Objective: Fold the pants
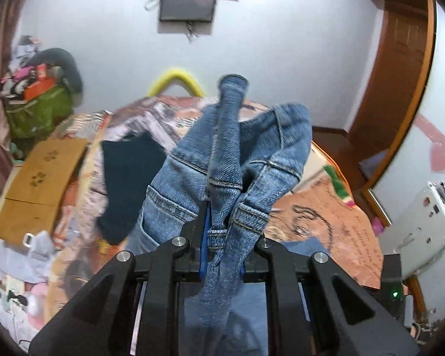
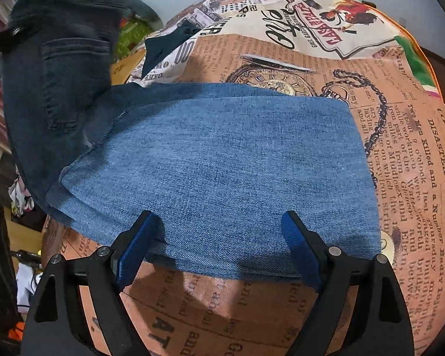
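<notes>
Left wrist: bunched denim pants point(image 1: 222, 154).

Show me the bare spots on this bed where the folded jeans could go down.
Free: the printed bedspread right of the flat denim leg, and the strip below its near hem between the right gripper fingers. Crowded: the bed's left side, with a dark garment and cardboard.

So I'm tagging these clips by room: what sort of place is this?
Most likely a bedroom: jeans lie over a bed with a newspaper-print cover, clothes are piled in a corner, and a wooden door frame stands nearby.
</notes>
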Demonstrator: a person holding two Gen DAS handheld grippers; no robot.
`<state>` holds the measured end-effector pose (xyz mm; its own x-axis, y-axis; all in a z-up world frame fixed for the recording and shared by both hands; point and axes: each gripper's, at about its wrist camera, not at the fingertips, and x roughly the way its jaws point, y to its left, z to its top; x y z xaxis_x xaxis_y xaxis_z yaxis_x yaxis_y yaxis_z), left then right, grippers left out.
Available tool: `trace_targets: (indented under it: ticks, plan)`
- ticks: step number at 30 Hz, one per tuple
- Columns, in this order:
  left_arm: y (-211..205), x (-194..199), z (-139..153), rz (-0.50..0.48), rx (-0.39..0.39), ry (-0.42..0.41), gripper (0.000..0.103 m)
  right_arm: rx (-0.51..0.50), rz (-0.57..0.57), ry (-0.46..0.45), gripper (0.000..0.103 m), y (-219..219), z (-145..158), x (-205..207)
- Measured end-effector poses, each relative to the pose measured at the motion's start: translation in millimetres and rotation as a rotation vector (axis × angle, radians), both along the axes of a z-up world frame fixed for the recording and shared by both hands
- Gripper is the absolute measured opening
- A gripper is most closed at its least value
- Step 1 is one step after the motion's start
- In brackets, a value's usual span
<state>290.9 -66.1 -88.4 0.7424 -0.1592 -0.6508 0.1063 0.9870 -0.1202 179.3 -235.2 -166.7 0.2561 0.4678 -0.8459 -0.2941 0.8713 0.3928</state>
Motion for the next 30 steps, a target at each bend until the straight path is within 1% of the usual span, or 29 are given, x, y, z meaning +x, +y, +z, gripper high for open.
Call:
trace_targets:
  ticks: [5,12,14,17,19,22,24,26,27,28,29,30]
  plan:
    - [-39.5,5.1,-9.1,-0.07,0.007,0.026,0.014,0.021,0.005,-0.003,0.085,-2.3,0.1,0.4]
    - [-88.7,2.6,-21.1,-0.219,0.032,0.064,0.014,0.032,0.004,-0.011,0.085,-2.2,1.7,-2.0]
    - [-102.7,1.3,-27.1,-0.267,0.057,0.092,0.015,0.032,0.004,-0.011,0.085,-2.6,2.7,-2.1]
    - [-113.9,4.5,-39.5,-0.304,0.079,0.17,0.016,0.029,0.001,-0.013,0.084,-3.6,4.0,-2.9]
    - [-114.9,9.3,-48.9,-0.311,0.064,0.237,0.017,0.032,-0.005,-0.013,0.084,-6.3,5.9,-4.2]
    - [-110.0,12.4,-59.5,-0.326,0.02,0.296,0.021,0.041,-0.02,-0.017,0.084,-12.9,11.0,-8.7]
    - [-113.0,10.0,-62.6,-0.335,0.028,0.318,0.021,0.038,-0.029,-0.021,0.084,-17.5,14.5,-11.4]
    - [-116.6,5.1,-63.4,-0.345,0.058,0.324,0.023,0.018,-0.038,-0.031,0.084,-21.8,17.2,-13.6]
    - [-119.7,2.6,-63.6,-0.35,0.077,0.326,0.028,0.014,-0.04,-0.033,0.084,-23.1,17.7,-13.7]
    - [-120.9,1.4,-63.9,-0.354,0.086,0.331,0.037,0.01,-0.042,-0.035,0.084,-24.6,18.3,-14.6]
    - [-120.3,0.7,-63.5,-0.362,0.072,0.339,0.043,0.005,-0.044,-0.036,0.084,-26.9,19.0,-15.8]
    - [-118.1,0.6,-62.0,-0.37,0.041,0.345,0.059,0.002,-0.047,-0.037,0.084,-28.2,18.9,-15.7]
